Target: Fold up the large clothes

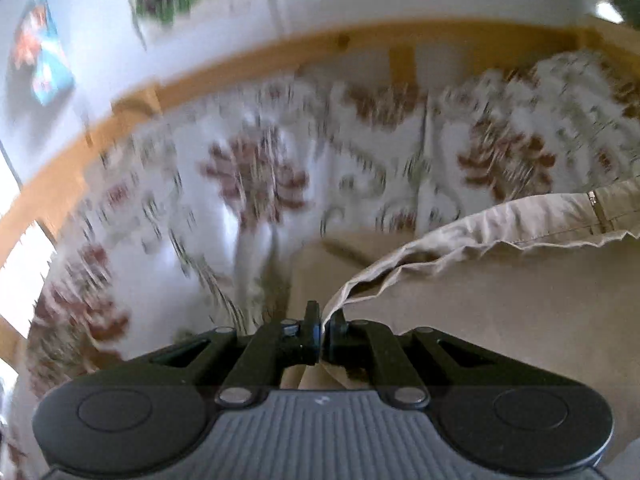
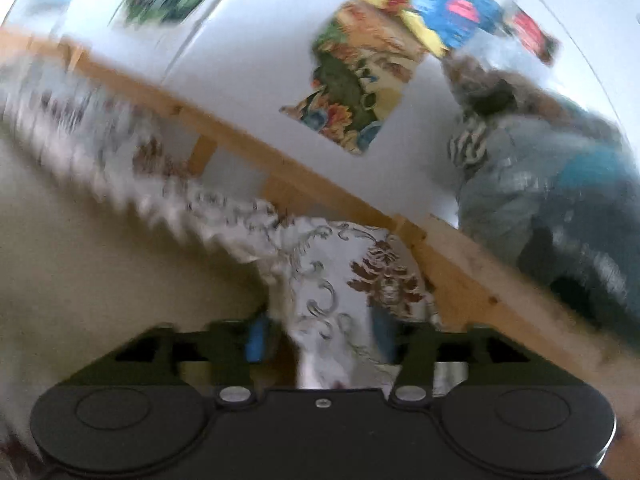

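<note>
A beige garment [image 1: 500,220] with a zip [image 1: 596,208] stretches from the right edge of the left wrist view down to my left gripper [image 1: 324,320], which is shut on its wrinkled hem. More beige cloth [image 1: 480,320] lies flat beneath it. In the blurred right wrist view my right gripper [image 2: 320,338] is open, its blue-padded fingers [image 2: 256,340] wide apart. Only a floral cushion [image 2: 340,280] shows in the gap, and I cannot tell whether it touches the pads. Beige cloth [image 2: 100,240] fills the left of that view.
Floral cushions [image 1: 256,176] lean along a wooden frame rail [image 1: 280,52] against a white wall with colourful pictures [image 2: 360,92]. A heap of blue-grey and furry fabric [image 2: 540,184] sits beyond the rail [image 2: 460,264] on the right.
</note>
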`<state>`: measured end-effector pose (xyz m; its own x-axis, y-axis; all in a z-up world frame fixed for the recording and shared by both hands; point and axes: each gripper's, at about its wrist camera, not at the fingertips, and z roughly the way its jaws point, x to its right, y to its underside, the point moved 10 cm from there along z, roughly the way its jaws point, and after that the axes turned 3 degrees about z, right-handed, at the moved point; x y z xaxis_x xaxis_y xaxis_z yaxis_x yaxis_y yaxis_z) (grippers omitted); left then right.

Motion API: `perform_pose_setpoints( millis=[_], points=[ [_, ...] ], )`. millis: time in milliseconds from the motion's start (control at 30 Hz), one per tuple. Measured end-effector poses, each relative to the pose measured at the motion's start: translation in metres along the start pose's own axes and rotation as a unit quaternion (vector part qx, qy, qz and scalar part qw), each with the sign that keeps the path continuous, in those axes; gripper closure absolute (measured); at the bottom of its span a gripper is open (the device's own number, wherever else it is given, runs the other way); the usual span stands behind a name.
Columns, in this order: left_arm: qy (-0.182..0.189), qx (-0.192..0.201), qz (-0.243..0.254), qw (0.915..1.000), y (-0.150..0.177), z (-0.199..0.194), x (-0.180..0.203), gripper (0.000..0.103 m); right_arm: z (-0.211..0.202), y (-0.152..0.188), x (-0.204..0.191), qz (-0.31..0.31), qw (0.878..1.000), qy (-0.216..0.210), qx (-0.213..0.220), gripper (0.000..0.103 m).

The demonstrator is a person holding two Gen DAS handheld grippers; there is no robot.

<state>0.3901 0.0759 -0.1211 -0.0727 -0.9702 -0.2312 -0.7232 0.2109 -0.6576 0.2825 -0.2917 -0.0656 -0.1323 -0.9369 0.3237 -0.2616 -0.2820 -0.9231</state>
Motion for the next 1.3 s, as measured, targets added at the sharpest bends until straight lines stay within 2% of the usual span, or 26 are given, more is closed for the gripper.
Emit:
perform_pose_setpoints(
  millis=[67, 100, 167, 200, 267, 300, 367, 400, 467, 500, 533, 667, 733, 800, 900, 967, 1033, 1100, 1167, 1200, 1233, 1267, 1300],
  points=[
    [0.001, -0.026, -0.012, 0.9996, 0.008, 0.022, -0.001, 0.099, -0.002, -0.009, 0.009, 0.073, 0.996, -0.040, 0.014, 0.024],
    [-0.001, -0.032, -0.016, 0.9994, 0.009, 0.031, -0.001, 0.099, -0.007, -0.016, 0.012, 0.095, 0.994, -0.055, 0.027, 0.013],
    [0.001, -0.034, -0.019, 0.9992, 0.011, 0.043, 0.000, 0.099, -0.023, -0.034, 0.015, 0.111, 0.989, -0.071, 0.062, 0.001],
    [0.004, -0.032, -0.021, 0.9993, 0.011, 0.046, 0.000, 0.099, -0.030, -0.038, 0.016, 0.107, 0.989, -0.072, 0.077, 0.001],
    [0.014, -0.030, -0.028, 0.9990, 0.012, 0.048, 0.000, 0.099, -0.027, -0.033, 0.015, 0.081, 0.993, -0.060, 0.058, 0.001],
    [0.020, -0.031, -0.034, 0.9987, 0.012, 0.048, -0.001, 0.099, -0.021, -0.023, 0.015, 0.069, 0.996, -0.050, 0.036, 0.001],
    [0.039, -0.031, -0.051, 0.9975, 0.011, 0.044, -0.005, 0.097, 0.001, 0.003, 0.017, 0.045, 0.998, -0.019, -0.037, 0.005],
    [0.048, -0.031, -0.064, 0.9963, 0.009, 0.042, -0.009, 0.091, 0.014, 0.019, 0.021, 0.037, 0.996, 0.001, -0.079, 0.008],
    [0.073, -0.020, -0.095, 0.9926, 0.002, 0.033, -0.017, 0.058, 0.033, 0.045, 0.027, 0.058, 0.987, 0.021, -0.148, 0.009],
    [0.084, -0.010, -0.112, 0.9901, -0.002, 0.027, -0.022, 0.031, 0.038, 0.055, 0.030, 0.077, 0.981, 0.026, -0.173, 0.010],
    [0.093, 0.004, -0.130, 0.9871, -0.006, 0.020, -0.029, 0.023, 0.041, 0.065, 0.034, 0.103, 0.975, 0.027, -0.193, 0.010],
    [0.115, 0.045, -0.159, 0.9795, -0.018, -0.010, -0.048, 0.017, 0.044, 0.084, 0.048, 0.218, 0.949, 0.014, -0.228, 0.015],
    [0.105, 0.073, -0.155, 0.9795, -0.017, -0.028, -0.057, 0.012, 0.042, 0.091, 0.052, 0.268, 0.934, 0.008, -0.236, 0.020],
    [0.104, 0.082, -0.134, 0.9821, -0.013, -0.041, -0.059, 0.010, 0.039, 0.098, 0.056, 0.310, 0.918, 0.004, -0.246, 0.026],
    [0.104, 0.072, -0.074, 0.9892, -0.001, -0.057, -0.046, 0.009, 0.034, 0.107, 0.056, 0.369, 0.893, -0.010, -0.257, 0.041],
    [0.093, 0.067, -0.022, 0.9932, 0.009, -0.064, -0.032, 0.009, 0.029, 0.108, 0.057, 0.395, 0.881, -0.016, -0.259, 0.045],
    [0.082, 0.061, 0.029, 0.9944, 0.019, -0.064, -0.014, 0.010, 0.026, 0.107, 0.057, 0.401, 0.878, -0.019, -0.260, 0.047],
    [0.072, 0.049, 0.075, 0.9934, 0.027, -0.057, 0.003, 0.016, 0.024, 0.104, 0.056, 0.391, 0.883, -0.021, -0.257, 0.048],
    [0.054, 0.026, 0.100, 0.9931, 0.036, -0.045, 0.011, 0.029, 0.024, 0.102, 0.053, 0.383, 0.888, -0.025, -0.254, 0.048],
    [0.054, 0.012, 0.107, 0.9927, 0.041, -0.039, 0.014, 0.044, 0.024, 0.101, 0.052, 0.381, 0.889, -0.026, -0.252, 0.048],
    [0.058, 0.001, 0.110, 0.9923, 0.046, -0.034, 0.017, 0.066, 0.025, 0.102, 0.051, 0.378, 0.890, -0.026, -0.253, 0.048],
    [0.056, -0.012, 0.107, 0.9927, 0.050, -0.029, 0.016, 0.075, 0.026, 0.104, 0.050, 0.377, 0.890, -0.026, -0.256, 0.050],
    [0.042, -0.016, 0.098, 0.9942, 0.052, -0.026, 0.012, 0.086, 0.027, 0.105, 0.050, 0.380, 0.888, -0.025, -0.258, 0.057]
  ],
)
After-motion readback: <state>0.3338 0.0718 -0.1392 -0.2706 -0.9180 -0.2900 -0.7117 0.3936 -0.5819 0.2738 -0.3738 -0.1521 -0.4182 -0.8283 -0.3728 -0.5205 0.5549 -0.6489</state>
